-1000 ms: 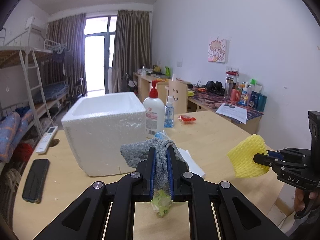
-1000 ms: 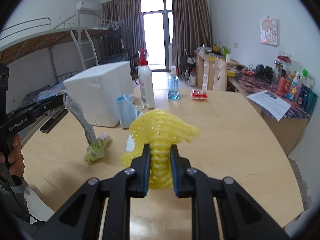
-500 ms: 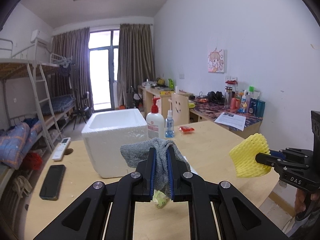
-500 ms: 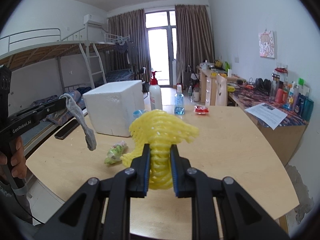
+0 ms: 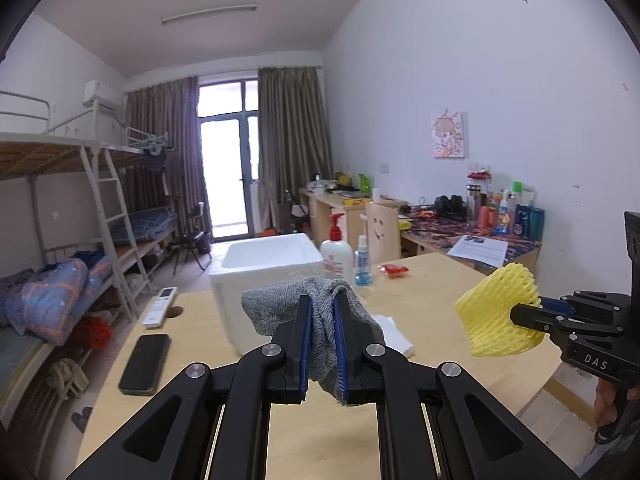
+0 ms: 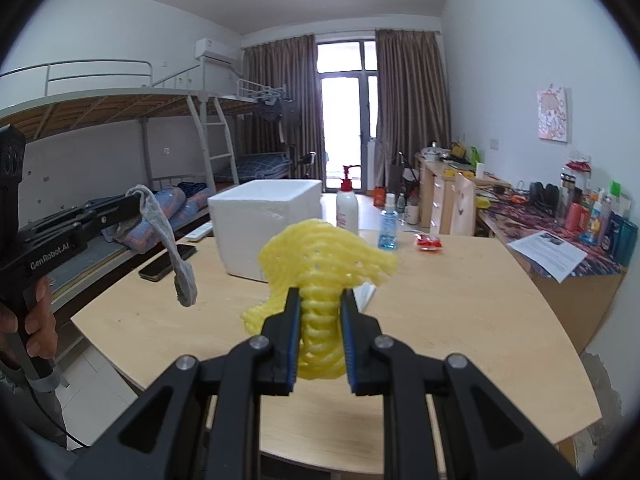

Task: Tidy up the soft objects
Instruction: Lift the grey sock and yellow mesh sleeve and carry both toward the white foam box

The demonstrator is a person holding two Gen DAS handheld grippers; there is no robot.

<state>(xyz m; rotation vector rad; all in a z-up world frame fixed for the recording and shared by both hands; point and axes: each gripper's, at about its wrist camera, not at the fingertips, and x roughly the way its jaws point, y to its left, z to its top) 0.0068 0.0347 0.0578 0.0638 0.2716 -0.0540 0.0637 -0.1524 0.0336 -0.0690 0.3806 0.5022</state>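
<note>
Your left gripper (image 5: 321, 340) is clamped on the grey sock (image 5: 316, 312), low in the centre of its view. Your right gripper (image 6: 320, 332) pinches the yellow foam net (image 6: 320, 264) above the wooden table (image 6: 460, 300), white foam box (image 6: 260, 220) behind.

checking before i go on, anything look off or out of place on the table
Nothing looks spilled or damaged. The grey sock and yellow foam net hang clamped in the grippers; the foam box and pump bottle stand upright.

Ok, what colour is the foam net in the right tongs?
Yellow; the foam net shows best in the right wrist view.
</note>
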